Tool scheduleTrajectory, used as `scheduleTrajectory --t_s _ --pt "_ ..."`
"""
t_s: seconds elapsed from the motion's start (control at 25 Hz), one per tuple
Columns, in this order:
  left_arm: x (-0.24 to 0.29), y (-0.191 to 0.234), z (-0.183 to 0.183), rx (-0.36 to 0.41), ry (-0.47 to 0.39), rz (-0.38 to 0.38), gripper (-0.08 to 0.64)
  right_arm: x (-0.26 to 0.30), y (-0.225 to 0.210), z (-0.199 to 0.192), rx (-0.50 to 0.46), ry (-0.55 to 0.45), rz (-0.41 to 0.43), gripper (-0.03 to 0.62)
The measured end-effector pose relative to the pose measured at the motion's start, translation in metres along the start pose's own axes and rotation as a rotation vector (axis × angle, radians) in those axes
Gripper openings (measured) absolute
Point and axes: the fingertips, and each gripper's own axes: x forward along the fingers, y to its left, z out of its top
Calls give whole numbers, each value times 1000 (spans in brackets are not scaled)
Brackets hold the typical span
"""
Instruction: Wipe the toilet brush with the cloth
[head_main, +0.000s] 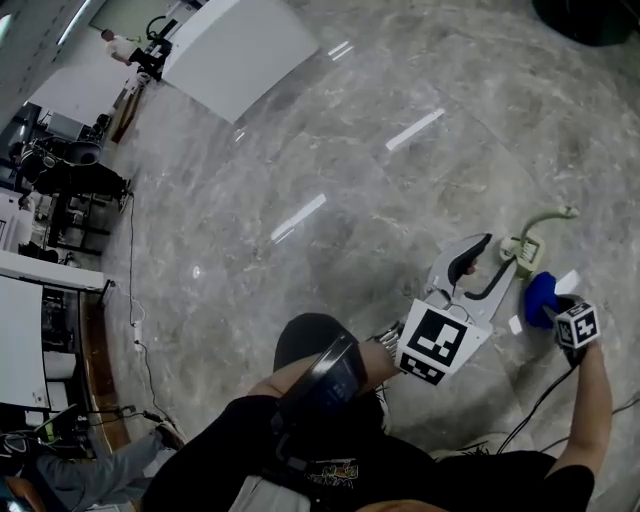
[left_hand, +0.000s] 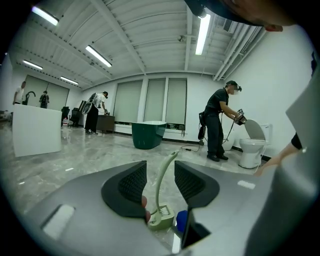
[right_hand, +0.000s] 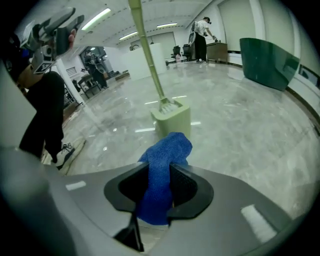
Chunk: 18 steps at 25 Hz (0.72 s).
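In the head view, bare floor (head_main: 330, 180) lies open around the brush holder (head_main: 522, 250) from nine to twelve o'clock. Its handle (head_main: 545, 216) arcs off toward two. The left gripper (head_main: 500, 252) crowds it at eight, and the cloth (head_main: 540, 298) pinched in the right gripper (right_hand: 161, 180) blocks five.

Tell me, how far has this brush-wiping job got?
Done: the right gripper is shut on the blue cloth. In hand: that cloth is held close to the pale green holder, where the toilet brush stands; the left gripper is open, with the handle lined up beyond its jaws but not gripped. Left: the wiping itself, as the cloth shows no contact with the brush.
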Motion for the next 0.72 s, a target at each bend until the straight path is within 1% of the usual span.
scheduleTrajectory --t_s 0.08,0.16,0.32,0.44,0.56,0.64,0.72 --pt "1 -3 1 7 -1 -2 176 4 24 13 -39 -13 66 120" --pt "2 -6 2 15 -2 -5 176 6 43 34 -51 -60 105 120" --pt "0 -8 0 38 4 2 176 13 65 74 -20 -174 127 120" --pt "-1 -7 0 37 1 4 176 16 70 79 -14 -179 133 120" --pt "-1 -9 4 36 -7 -3 176 12 58 64 1 -145 111 120" --pt "0 -12 4 38 -8 -12 176 6 38 48 28 -124 57 120" --pt "1 -14 3 43 -7 -20 176 -2 9 31 80 -112 -22 120"
